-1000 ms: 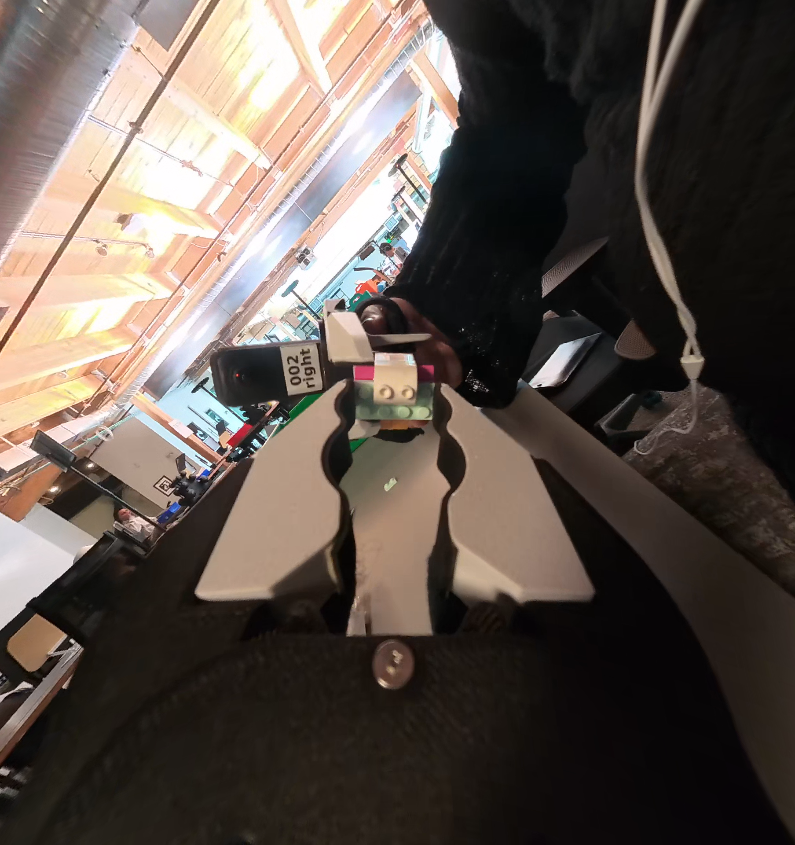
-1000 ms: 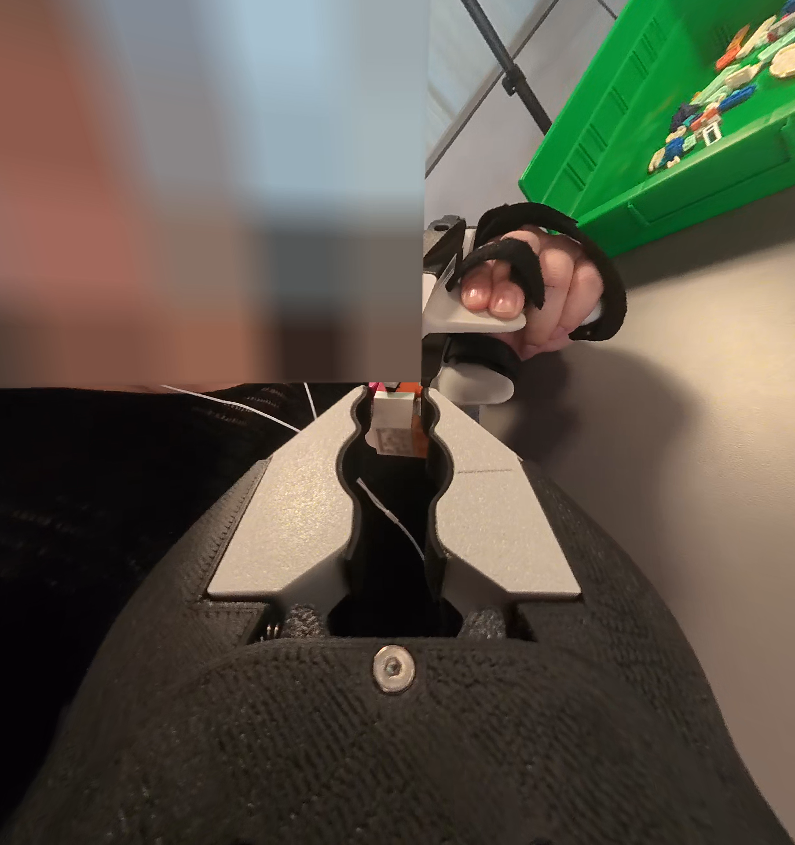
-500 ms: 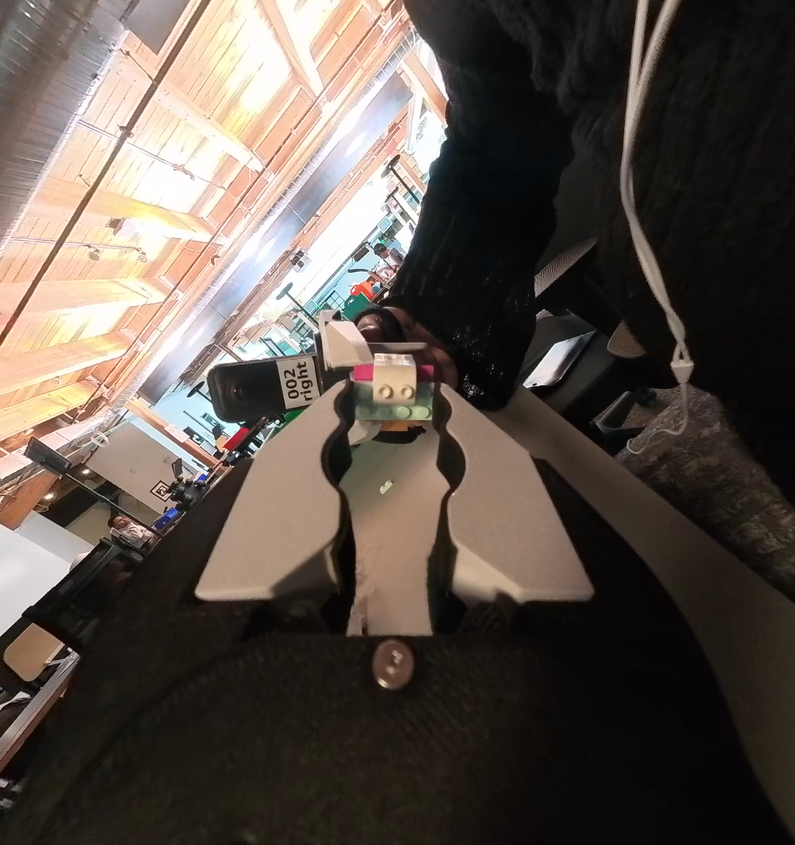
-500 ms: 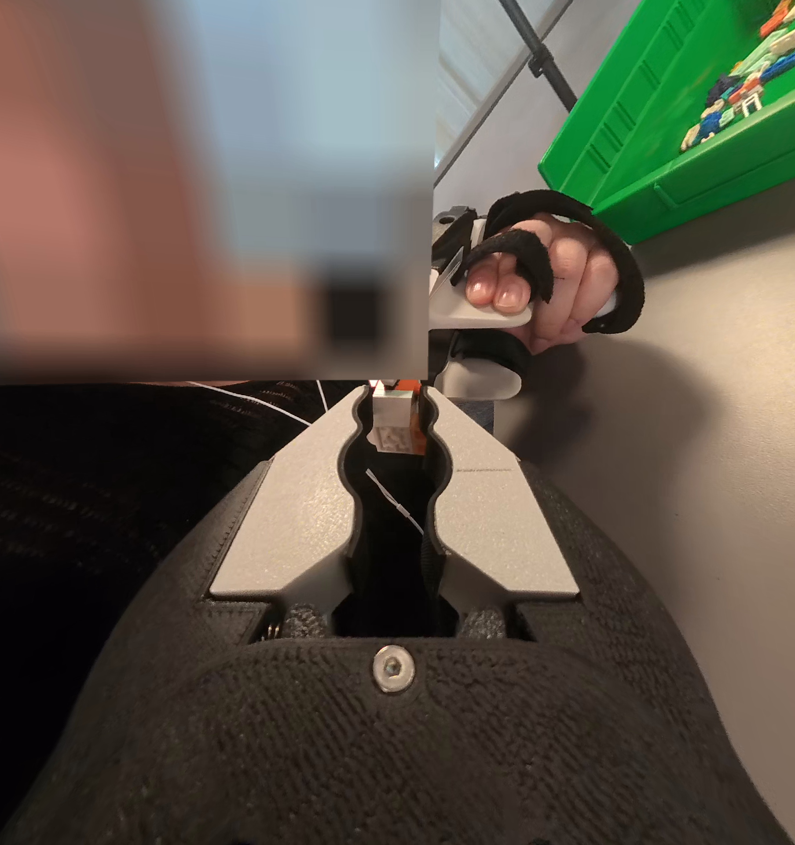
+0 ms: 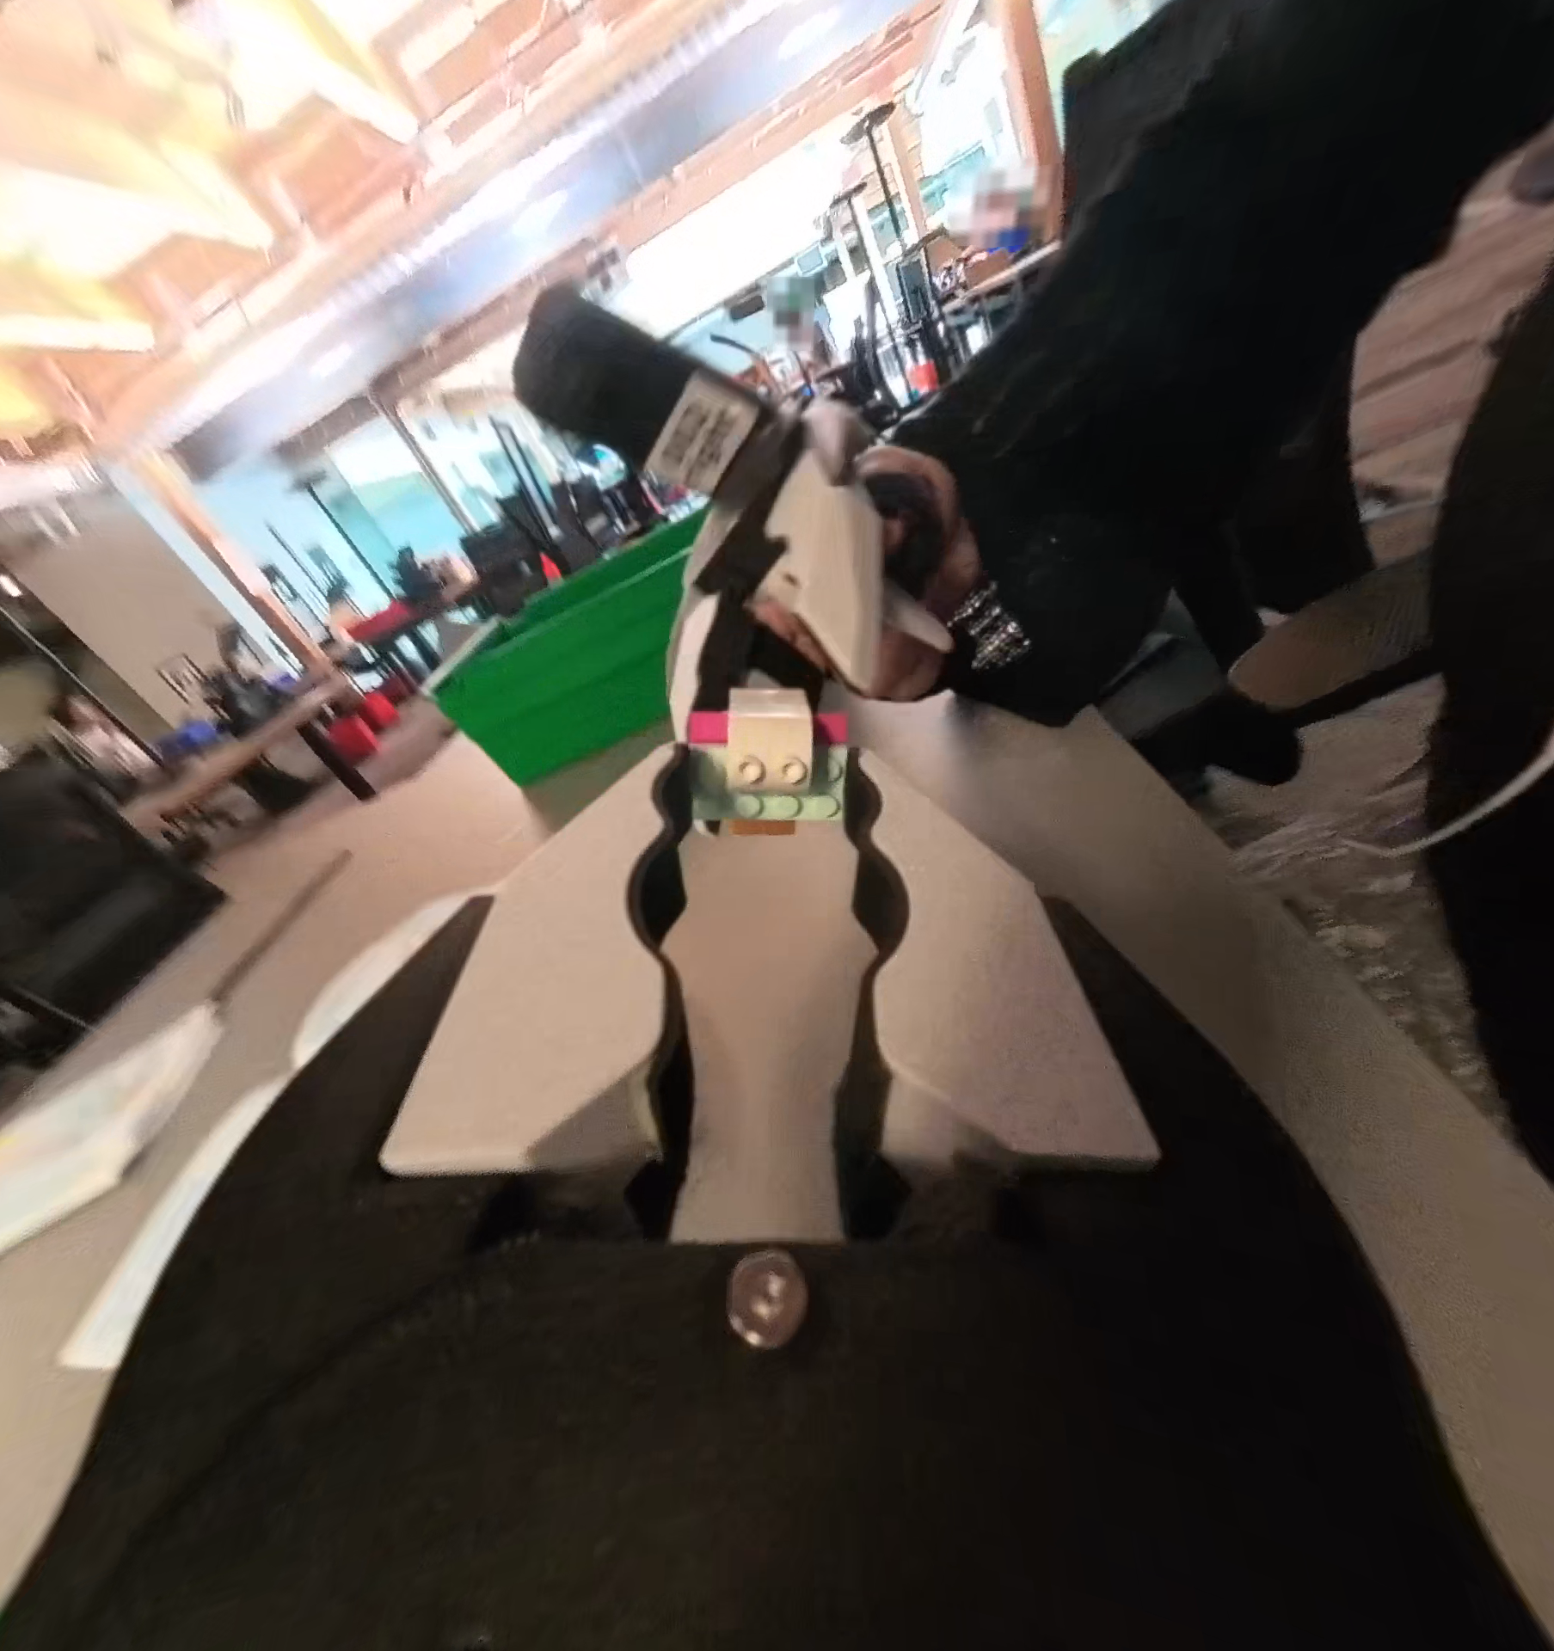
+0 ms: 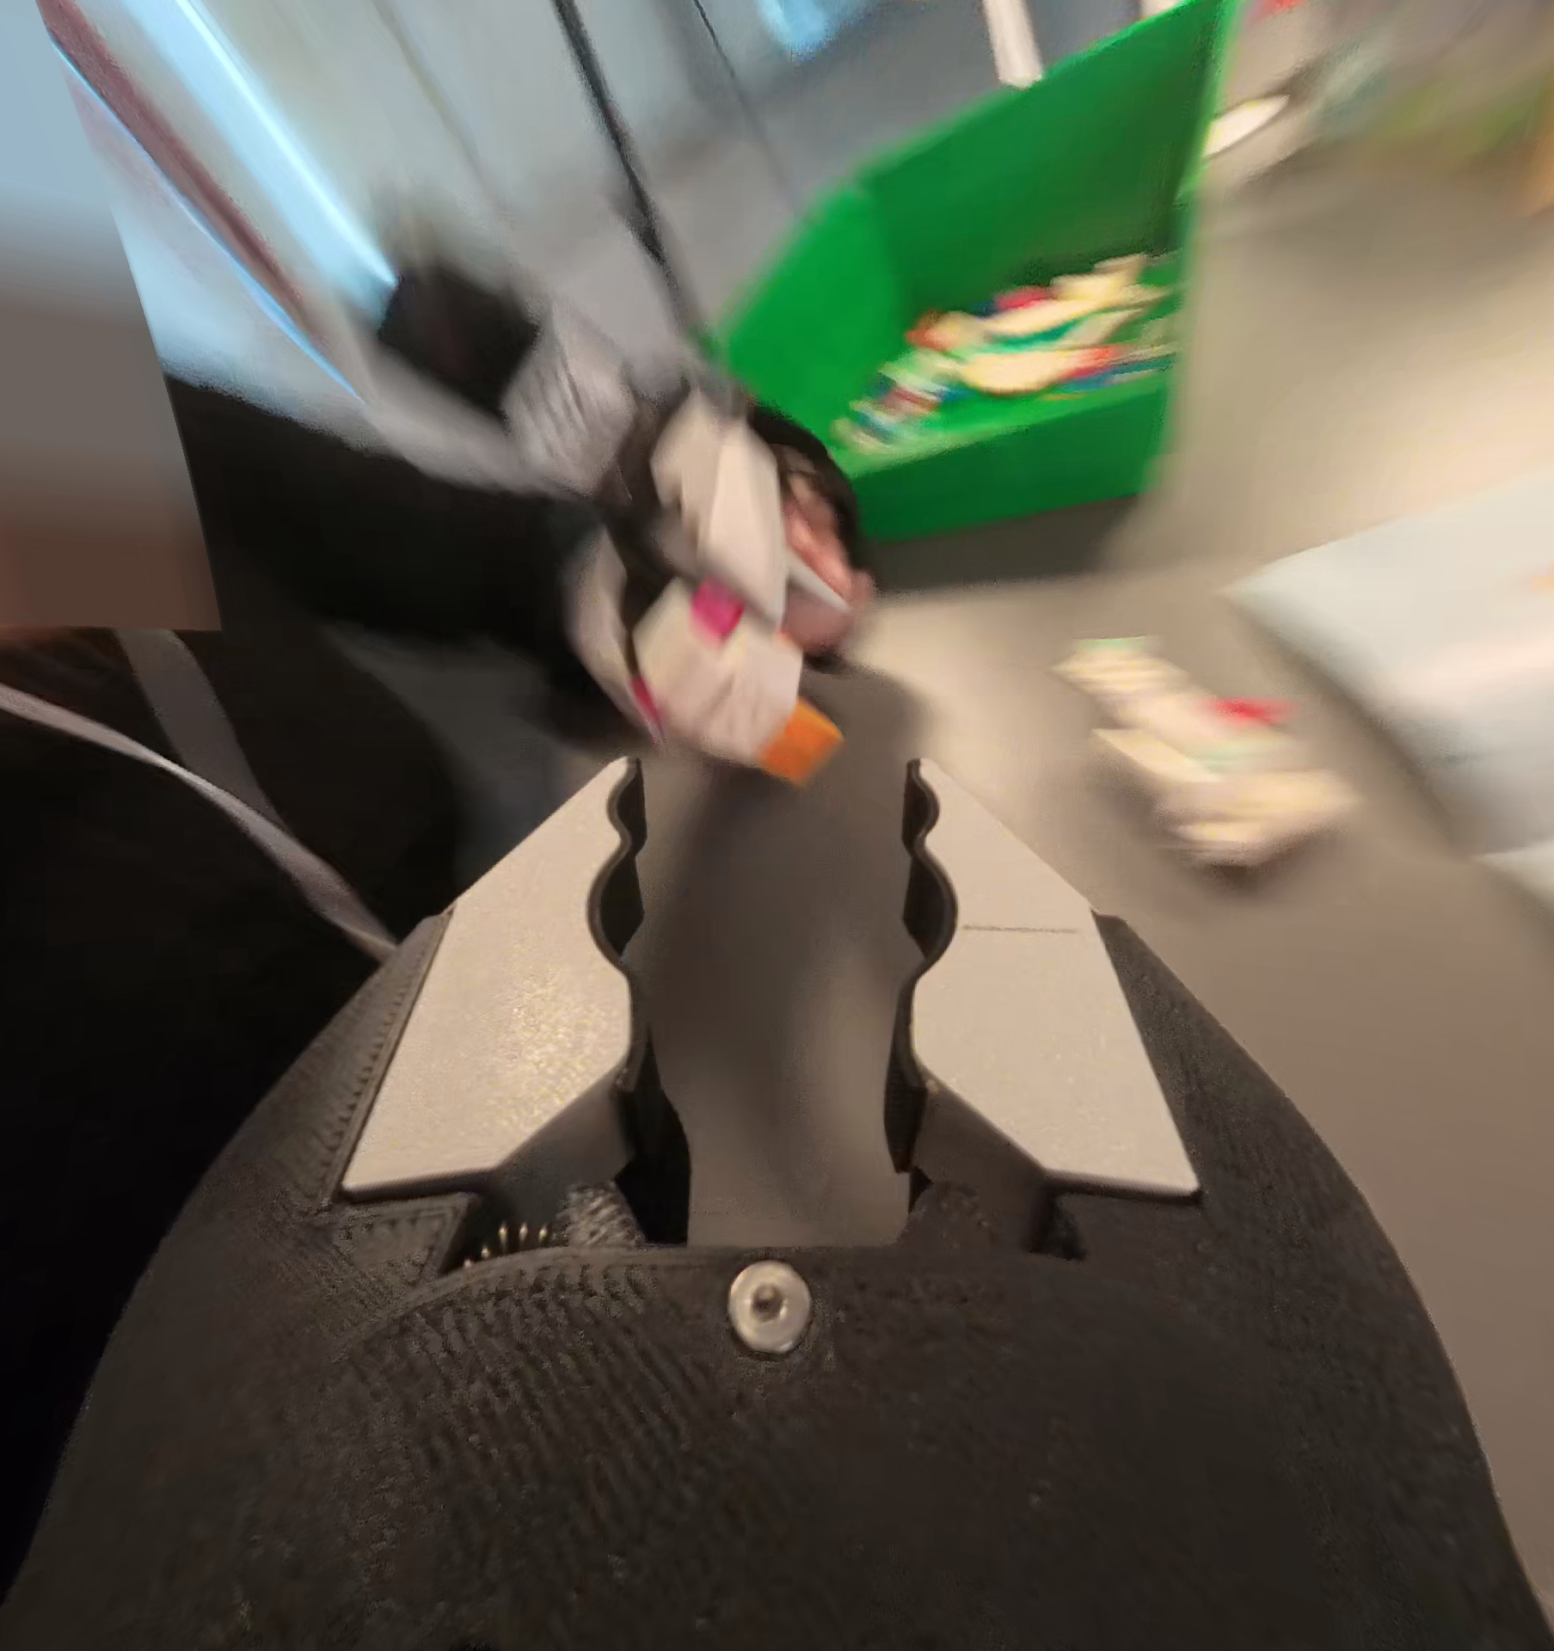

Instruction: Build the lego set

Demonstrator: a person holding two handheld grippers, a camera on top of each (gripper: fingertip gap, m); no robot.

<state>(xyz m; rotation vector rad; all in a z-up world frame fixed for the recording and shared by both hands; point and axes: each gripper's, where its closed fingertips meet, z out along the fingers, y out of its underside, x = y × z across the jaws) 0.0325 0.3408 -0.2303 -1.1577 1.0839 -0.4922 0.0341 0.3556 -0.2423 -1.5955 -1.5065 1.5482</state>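
My left gripper is shut on a small lego assembly: a white brick on a pale green plate, with magenta behind and orange beneath. In the right wrist view the same assembly is blurred in the left gripper, its orange brick lowest. My right gripper is open and empty, just short of the assembly and apart from it. It also shows in the left wrist view, held by a hand just beyond the assembly.
A green bin with several loose lego pieces stands at the back of the grey table; it also shows in the left wrist view. A blurred pile of bricks and a pale booklet lie to the right. Papers lie at the left. Both grippers' tips are close together, under 4 cm apart.
My right gripper has opened, let go of the assembly and drawn back. Both views have swung down toward the table. My left gripper still holds the assembly.
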